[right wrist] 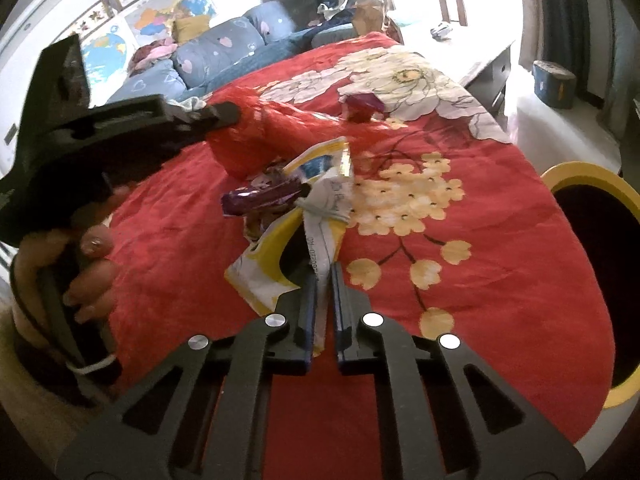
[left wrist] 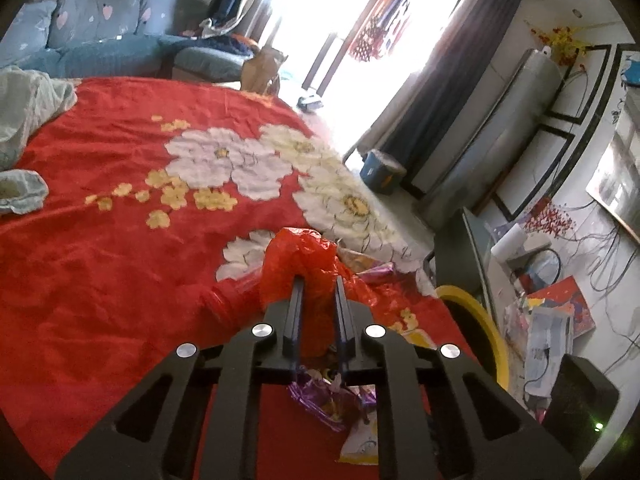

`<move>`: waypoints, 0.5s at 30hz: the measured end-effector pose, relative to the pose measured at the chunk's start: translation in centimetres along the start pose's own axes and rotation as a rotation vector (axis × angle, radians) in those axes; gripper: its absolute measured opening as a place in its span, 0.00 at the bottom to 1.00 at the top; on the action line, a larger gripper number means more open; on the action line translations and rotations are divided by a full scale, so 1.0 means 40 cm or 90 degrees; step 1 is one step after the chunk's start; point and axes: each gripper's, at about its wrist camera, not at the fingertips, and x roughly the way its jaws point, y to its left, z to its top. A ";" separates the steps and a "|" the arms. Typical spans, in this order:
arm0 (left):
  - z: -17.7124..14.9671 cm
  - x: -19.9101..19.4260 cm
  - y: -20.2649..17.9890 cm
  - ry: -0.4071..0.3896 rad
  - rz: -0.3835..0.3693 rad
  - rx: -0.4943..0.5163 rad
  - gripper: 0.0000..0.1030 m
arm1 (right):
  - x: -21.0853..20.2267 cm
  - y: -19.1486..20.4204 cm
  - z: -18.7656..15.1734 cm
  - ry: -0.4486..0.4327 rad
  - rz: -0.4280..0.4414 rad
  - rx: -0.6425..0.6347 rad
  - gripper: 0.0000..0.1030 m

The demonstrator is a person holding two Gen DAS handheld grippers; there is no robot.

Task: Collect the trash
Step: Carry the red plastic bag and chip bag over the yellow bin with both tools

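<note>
Between my right fingers (right wrist: pixel 323 270) I hold a white and yellow wrapper (right wrist: pixel 320 216), pinched narrow on its lower edge; it stands up from the tips, and just past them a purple wrapper (right wrist: pixel 264 196) hangs with it, though I cannot tell whether it is gripped or only tangled. My left fingers (left wrist: pixel 318 280) are closed narrow on a red plastic bag (left wrist: pixel 300 264), which bunches up beyond the tips; under those fingers lie more purple and yellow wrappers (left wrist: pixel 340 396) on the red flowered bed (left wrist: pixel 120 280). Right of both fingers stands a yellow-rimmed bin (right wrist: pixel 592 216), beside the bed, well apart from the wrapper. Farther out one small purple piece (right wrist: pixel 362 106) rests on the cloth. I judge the job midway; nothing I hold is binned yet, and loose pieces remain.
</note>
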 end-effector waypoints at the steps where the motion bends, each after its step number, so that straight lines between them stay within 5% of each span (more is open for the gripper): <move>1: 0.005 -0.014 0.000 -0.010 -0.004 -0.002 0.12 | -0.003 -0.003 0.000 -0.001 -0.002 0.002 0.03; 15: 0.042 -0.139 -0.034 -0.068 -0.028 0.013 0.12 | -0.077 -0.056 0.027 -0.053 -0.025 0.030 0.02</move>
